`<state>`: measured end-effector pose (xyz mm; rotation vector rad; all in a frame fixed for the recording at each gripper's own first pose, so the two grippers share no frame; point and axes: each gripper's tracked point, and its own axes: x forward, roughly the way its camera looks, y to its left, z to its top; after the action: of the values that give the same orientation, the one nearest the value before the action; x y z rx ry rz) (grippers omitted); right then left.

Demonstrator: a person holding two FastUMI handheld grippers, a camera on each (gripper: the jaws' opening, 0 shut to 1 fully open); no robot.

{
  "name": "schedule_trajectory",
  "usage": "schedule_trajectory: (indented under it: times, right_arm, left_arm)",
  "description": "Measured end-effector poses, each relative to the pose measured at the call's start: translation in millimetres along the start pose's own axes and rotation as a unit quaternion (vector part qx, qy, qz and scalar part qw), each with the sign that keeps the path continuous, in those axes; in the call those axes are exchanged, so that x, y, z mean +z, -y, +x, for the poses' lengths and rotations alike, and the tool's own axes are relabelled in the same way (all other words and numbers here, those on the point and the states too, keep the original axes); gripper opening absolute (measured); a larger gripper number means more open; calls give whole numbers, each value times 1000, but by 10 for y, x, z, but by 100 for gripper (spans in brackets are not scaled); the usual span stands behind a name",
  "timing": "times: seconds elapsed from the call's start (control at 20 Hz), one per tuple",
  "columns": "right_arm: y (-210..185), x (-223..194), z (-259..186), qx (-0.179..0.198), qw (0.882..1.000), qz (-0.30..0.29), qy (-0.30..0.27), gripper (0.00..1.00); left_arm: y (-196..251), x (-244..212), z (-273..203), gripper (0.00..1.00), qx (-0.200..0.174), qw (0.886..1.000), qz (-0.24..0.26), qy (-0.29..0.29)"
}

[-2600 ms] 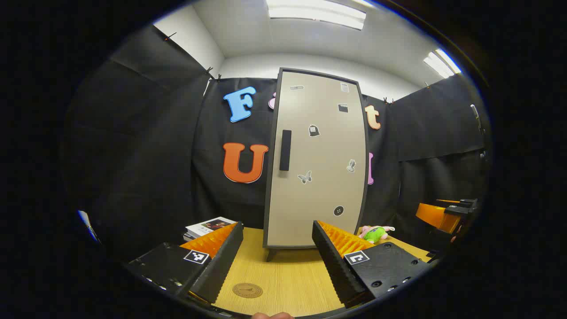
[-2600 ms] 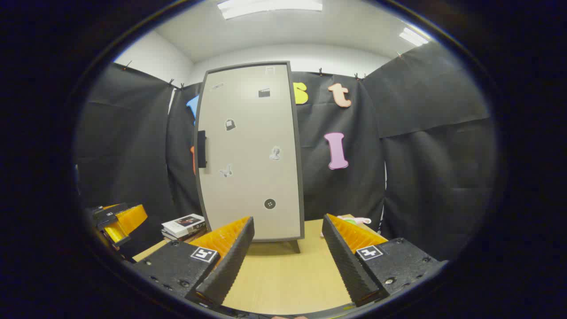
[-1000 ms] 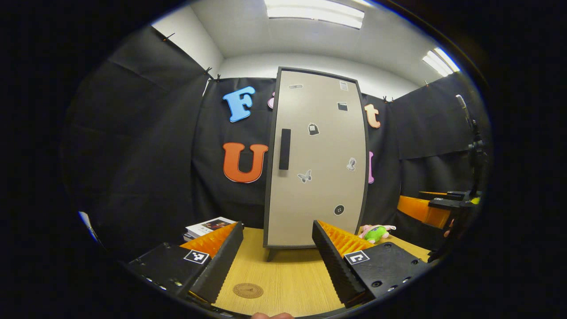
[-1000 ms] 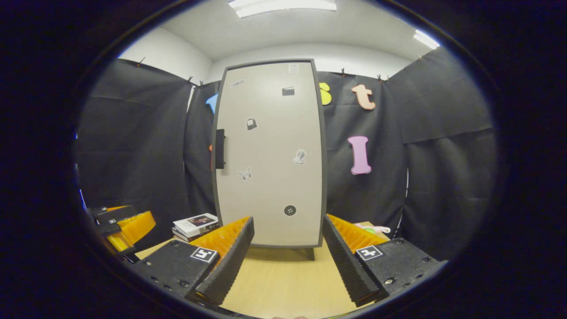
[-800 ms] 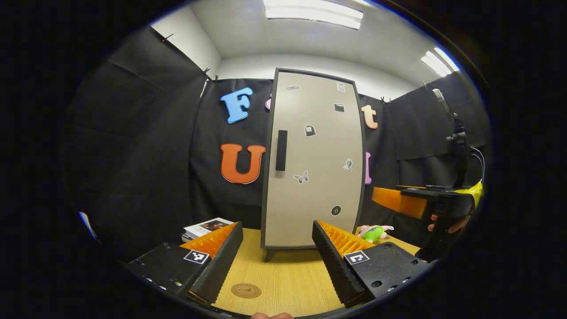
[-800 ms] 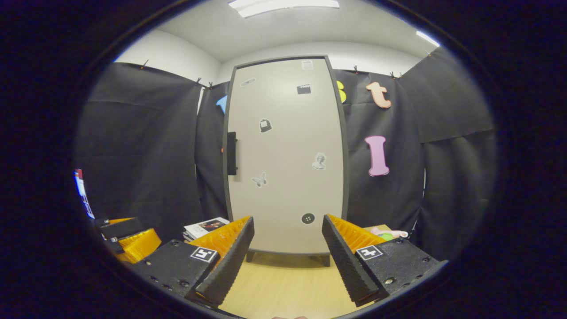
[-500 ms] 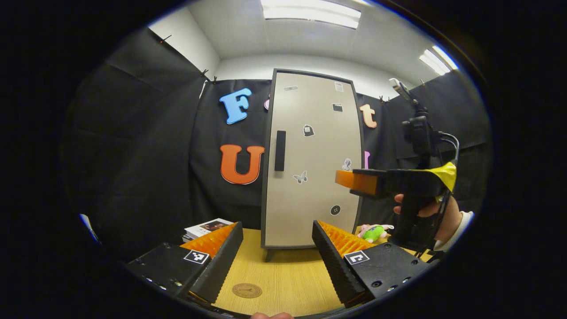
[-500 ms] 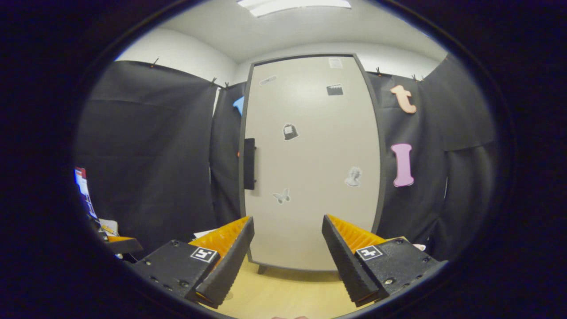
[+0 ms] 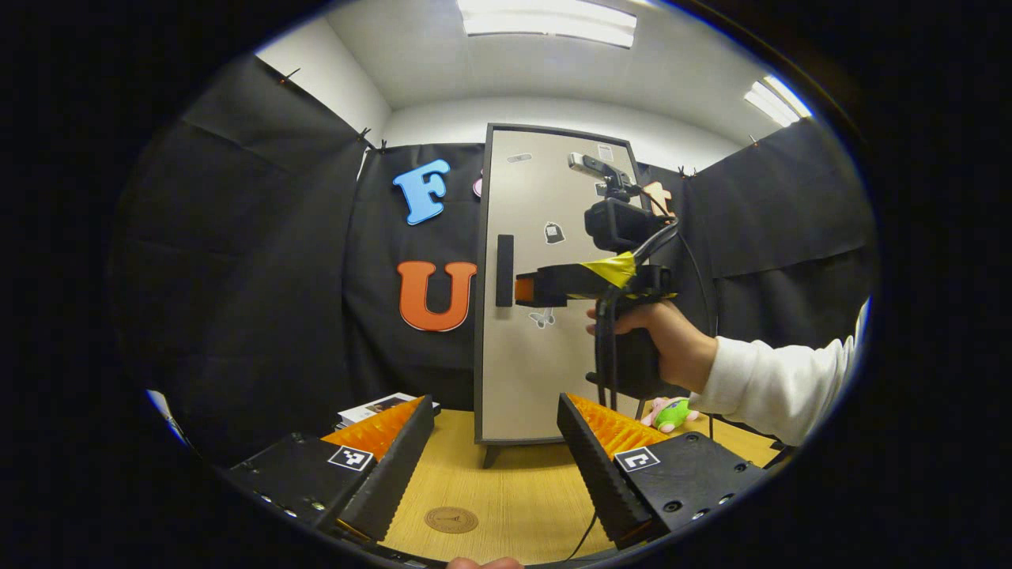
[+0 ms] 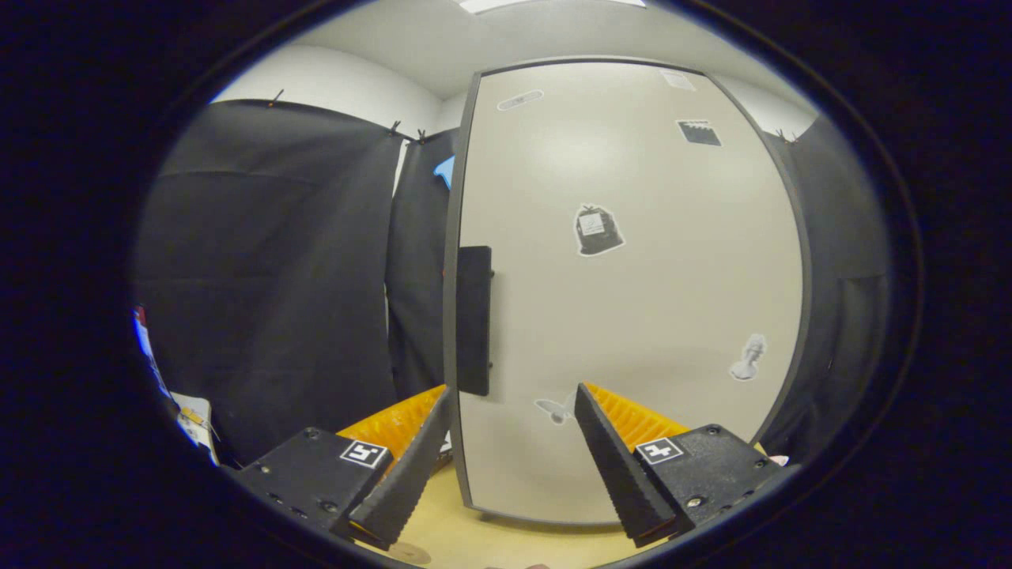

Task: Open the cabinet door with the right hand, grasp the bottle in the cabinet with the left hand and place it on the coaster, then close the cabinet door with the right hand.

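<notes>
At the back of the wooden table [image 9: 514,494], the cabinet [image 9: 553,300] stands upright with its cabinet door [image 10: 632,300] shut; the bottle is presumably behind it, unseen. The right gripper [image 10: 510,403] is raised in front of the door, jaws spread apart and empty, its tip close to the handle [image 10: 473,320], which sits at about 10 o'clock from the fingertips in the right gripper view. In the left gripper view that gripper's tip sits just beside the handle at roughly 12 o'clock from the left gripper [image 9: 494,419], held by a hand [image 9: 672,348] in a white sleeve [image 9: 771,387]. The left gripper hangs low over the table, jaws parted, holding nothing. The coaster [image 9: 451,519] lies on the table at 6 o'clock, between its fingers.

Risks, as judged: the handle lies off-centre from the open jaws, so closing now would likely miss or catch one edge and slip. A hard pull could tip or drag the cabinet on its thin legs.

Materials: the door is smooth, matte beige panel with dark frame and small stickers; the handle is a flat, black, vertical bar. The fingers [image 10: 617,419] are ridged wedges. The coaster is a thin brown disc.
</notes>
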<state>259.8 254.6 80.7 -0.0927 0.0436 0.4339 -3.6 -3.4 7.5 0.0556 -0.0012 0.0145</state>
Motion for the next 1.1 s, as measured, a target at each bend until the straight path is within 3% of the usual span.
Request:
schedule_trajectory:
  times: [0.05, 0.2, 0.25, 0.35, 0.45, 0.7, 0.85, 0.9, 0.95, 1.1]
  right_arm:
    - [-28, 8, 99, 2, 1000, 5, -4, 99]
    - [-101, 49, 371, 8, 1000, 17, -5, 94]
    - [-129, 67, 428, 12, 1000, 20, -4, 99]
    - [-176, 102, 533, 17, 999, 29, -3, 95]
    - [-213, 165, 594, 24, 999, 35, 5, 98]
    - [-285, 253, 651, 16, 1000, 1, 17, 73]
    - [-259, 229, 707, 5, 1000, -7, 10, 63]
    - [-262, 241, 704, 4, 1000, -5, 11, 45]
    - [-270, 228, 704, 2, 1000, -4, 9, 39]
    - [-250, 237, 696, 14, 1000, -13, 12, 32]
  left_arm:
    - [-33, 7, 1, 95, 6, 1000, 3, 1]
    - [-123, -41, 21, 95, 20, 1000, 10, -2]
    - [-148, -58, 32, 95, 24, 1000, 9, -4]
    - [-169, -62, 10, 95, 30, 999, 6, -10]
    - [-207, -77, 12, 95, 36, 999, 5, -10]
    - [-258, -97, 72, 95, 42, 999, 3, -14]
    - [-315, -97, 82, 95, 48, 999, 11, -12]
    - [-325, -104, 87, 95, 49, 999, 11, -13]
    - [-332, -119, 91, 95, 50, 999, 9, -14]
    - [-366, -134, 88, 95, 53, 998, 1, -16]
